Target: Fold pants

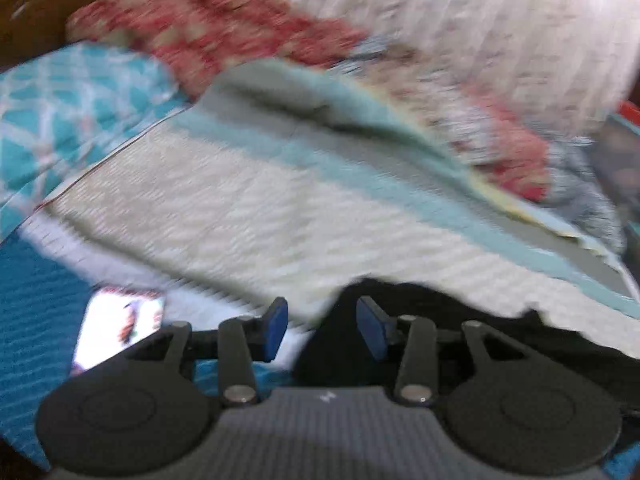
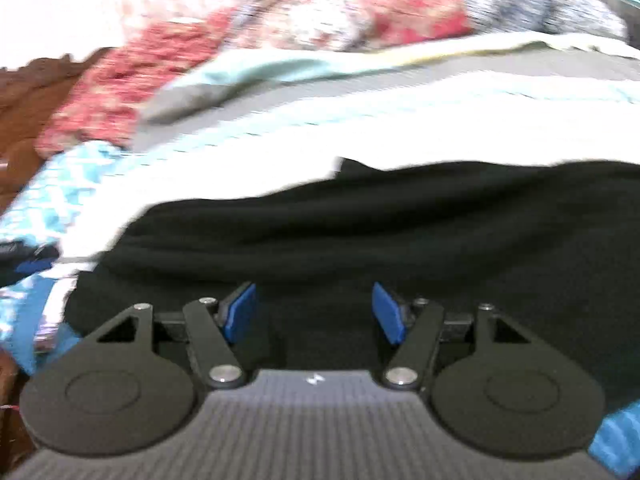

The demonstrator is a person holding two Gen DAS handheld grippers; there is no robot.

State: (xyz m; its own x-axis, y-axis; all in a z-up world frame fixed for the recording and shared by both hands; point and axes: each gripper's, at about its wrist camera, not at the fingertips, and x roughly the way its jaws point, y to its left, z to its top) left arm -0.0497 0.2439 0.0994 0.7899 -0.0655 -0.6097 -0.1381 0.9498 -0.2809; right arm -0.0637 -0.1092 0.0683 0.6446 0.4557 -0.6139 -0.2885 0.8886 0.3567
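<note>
The black pants (image 2: 380,224) lie spread on a white textured bedcover (image 1: 240,216). In the left wrist view only their dark edge (image 1: 500,336) shows at the lower right. My left gripper (image 1: 322,330) is open, its blue pads apart, low over the pants' left edge and the bedcover. My right gripper (image 2: 314,314) is open, wide apart, directly over the black fabric with nothing between the pads. Both views are blurred by motion.
A red floral blanket (image 1: 224,28) and a teal-edged sheet (image 1: 360,120) are bunched at the far side. A teal patterned cloth (image 1: 72,100) lies left. A lit phone screen (image 1: 120,328) rests on the blue cover (image 1: 36,312) near my left gripper.
</note>
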